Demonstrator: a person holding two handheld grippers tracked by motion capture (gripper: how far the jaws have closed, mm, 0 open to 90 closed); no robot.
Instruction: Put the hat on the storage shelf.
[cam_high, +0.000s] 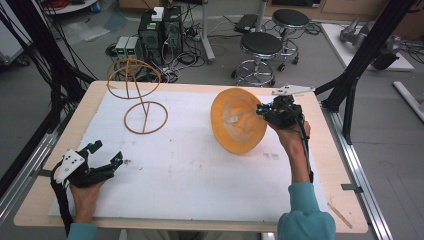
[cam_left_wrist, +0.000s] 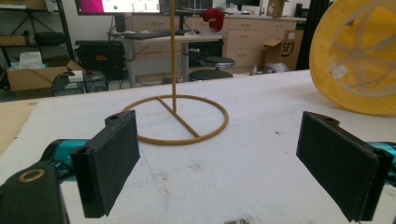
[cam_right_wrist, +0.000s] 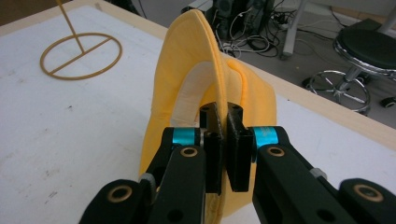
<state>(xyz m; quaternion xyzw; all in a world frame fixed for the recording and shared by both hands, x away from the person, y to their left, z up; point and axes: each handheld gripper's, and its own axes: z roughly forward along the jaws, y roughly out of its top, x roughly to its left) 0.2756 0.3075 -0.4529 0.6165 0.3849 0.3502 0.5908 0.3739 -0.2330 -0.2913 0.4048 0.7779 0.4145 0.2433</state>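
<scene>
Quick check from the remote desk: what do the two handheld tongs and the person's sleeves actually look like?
Both tongs, left and right, are black, with flat black rectangular pads, teal-blue collars and brass-coloured pivot rings. Each carries a pale grey three-cornered plate on top and trails a black cable. The sleeves are teal.

Your yellow hat (cam_high: 238, 120) stands on its brim edge, tipped up with its open inside facing the bench's left edge, near the far right corner. Your right tongs (cam_right_wrist: 223, 122) pinch its brim. The tan wire hat stand (cam_high: 142, 107) stands upright near the far left corner, ring base flat, well apart from the hat.
</scene>
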